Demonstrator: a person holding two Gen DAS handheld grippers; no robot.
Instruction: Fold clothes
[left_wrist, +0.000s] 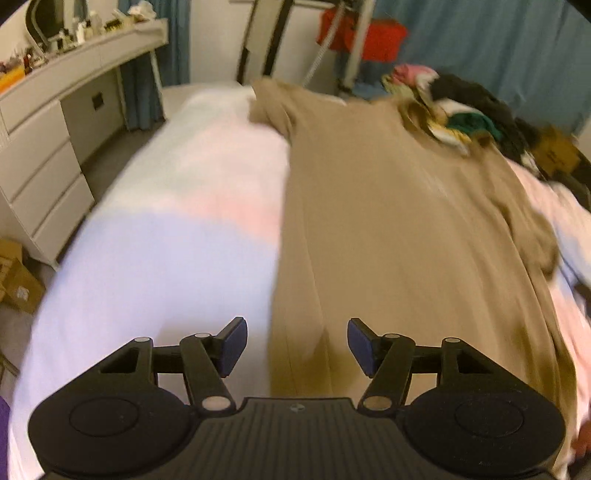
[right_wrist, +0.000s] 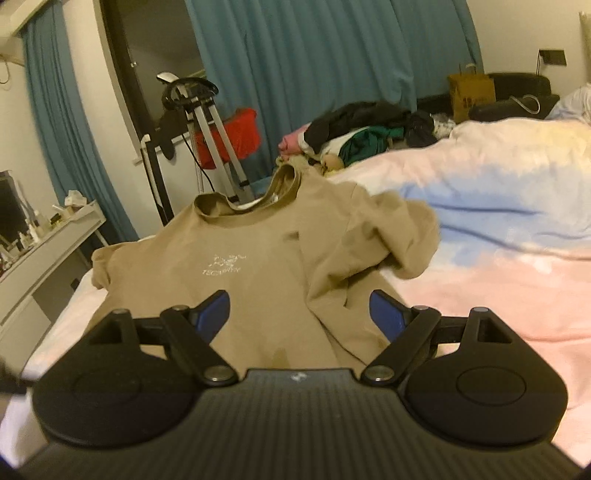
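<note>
Right wrist view shows my right gripper (right_wrist: 299, 314) with its blue-padded fingers (right_wrist: 212, 314) spread apart, empty, just above the tan cotton T-shirt (right_wrist: 258, 266). It lies front-up on the bed's soft pastel pink-and-blue duvet (right_wrist: 498, 236), its ribbed collar far from me, a small white logo on the chest, its right side folded over in loose creases. My left gripper (left_wrist: 297, 345) hangs released as well, fingers wide over the shirt's near hem by its long straight edge. At the bed's far end a heap of mixed dark, green and pink clothes (right_wrist: 369, 136) touches the collar. A white drawer unit (left_wrist: 44, 162) stands beside the bed. Bare duvet lies open on both sides of the shirt.
</note>
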